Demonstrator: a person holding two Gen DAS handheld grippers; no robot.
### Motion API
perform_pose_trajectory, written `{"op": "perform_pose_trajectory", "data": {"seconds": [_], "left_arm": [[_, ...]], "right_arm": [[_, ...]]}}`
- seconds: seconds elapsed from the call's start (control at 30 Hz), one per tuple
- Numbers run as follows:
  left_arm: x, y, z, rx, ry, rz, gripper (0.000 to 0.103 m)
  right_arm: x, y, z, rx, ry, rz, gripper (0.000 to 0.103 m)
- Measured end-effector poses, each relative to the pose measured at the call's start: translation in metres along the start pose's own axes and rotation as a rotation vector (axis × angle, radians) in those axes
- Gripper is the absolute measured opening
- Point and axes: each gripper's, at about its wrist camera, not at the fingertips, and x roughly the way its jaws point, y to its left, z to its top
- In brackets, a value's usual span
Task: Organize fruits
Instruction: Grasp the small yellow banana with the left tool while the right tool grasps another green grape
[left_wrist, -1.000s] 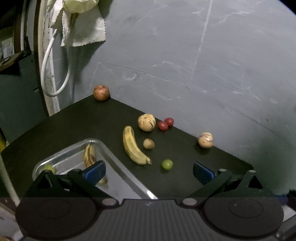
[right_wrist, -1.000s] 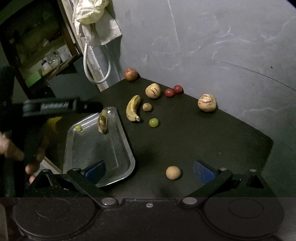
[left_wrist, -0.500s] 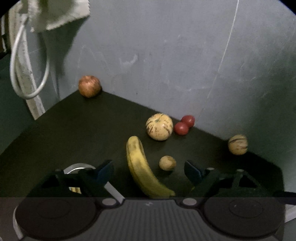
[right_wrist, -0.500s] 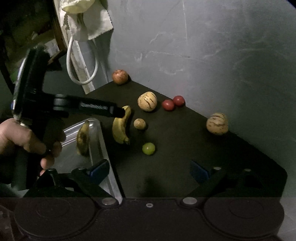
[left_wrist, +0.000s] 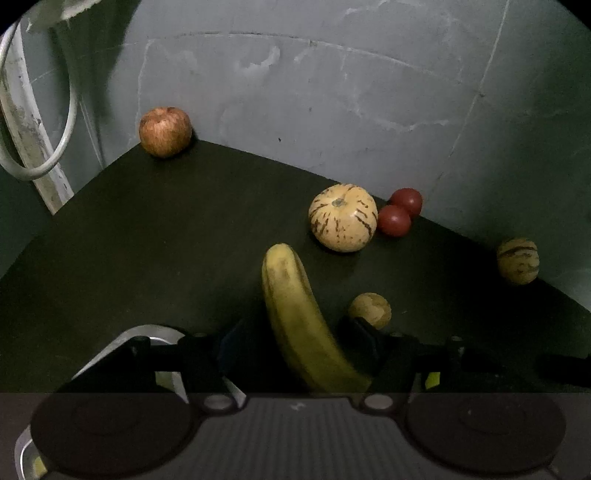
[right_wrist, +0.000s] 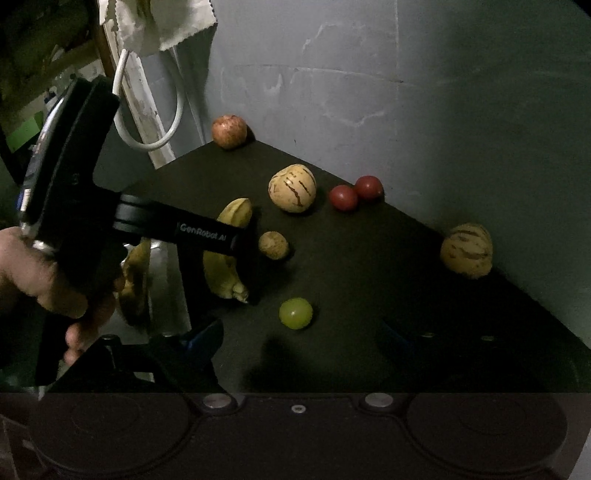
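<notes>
The left gripper straddles the yellow banana, its jaws closing around the fruit but not yet pressing it. A small tan fruit sits just at two o'clock of its right finger. The right gripper, jaws apart and closing, frames a green grape, untouched. At twelve o'clock, a striped melon and two red fruits line the table's far edge. The metal tray lies at nine o'clock.

I'm closing my left gripper around the banana, pads seemingly not yet pressing; my right gripper is narrowing, empty.
</notes>
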Motion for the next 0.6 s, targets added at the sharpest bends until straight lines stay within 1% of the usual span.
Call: {"op": "perform_pose_trajectory", "data": {"seconds": [0.13, 0.27, 0.37, 0.5, 0.57, 0.6], "left_arm": [[0.005, 0.001, 0.001, -0.003, 0.016, 0.002, 0.060], [0.009, 0.003, 0.001, -0.008, 0.016, -0.025, 0.052], [0.010, 0.002, 0.001, 0.000, 0.011, -0.031, 0.047], [0.011, 0.004, 0.001, 0.008, -0.003, -0.042, 0.040], [0.011, 0.005, 0.001, 0.009, -0.005, -0.046, 0.040], [0.011, 0.005, 0.001, 0.009, -0.006, -0.047, 0.039]], "right_arm": [[0.009, 0.000, 0.005, -0.009, 0.001, 0.001, 0.088], [0.015, 0.002, 0.009, -0.027, 0.005, 0.007, 0.086], [0.022, 0.003, 0.010, -0.041, 0.015, 0.018, 0.084], [0.029, 0.005, 0.010, -0.066, 0.035, 0.030, 0.075], [0.033, 0.006, 0.009, -0.084, 0.048, 0.037, 0.069], [0.036, 0.006, 0.008, -0.093, 0.054, 0.039, 0.064]]}}
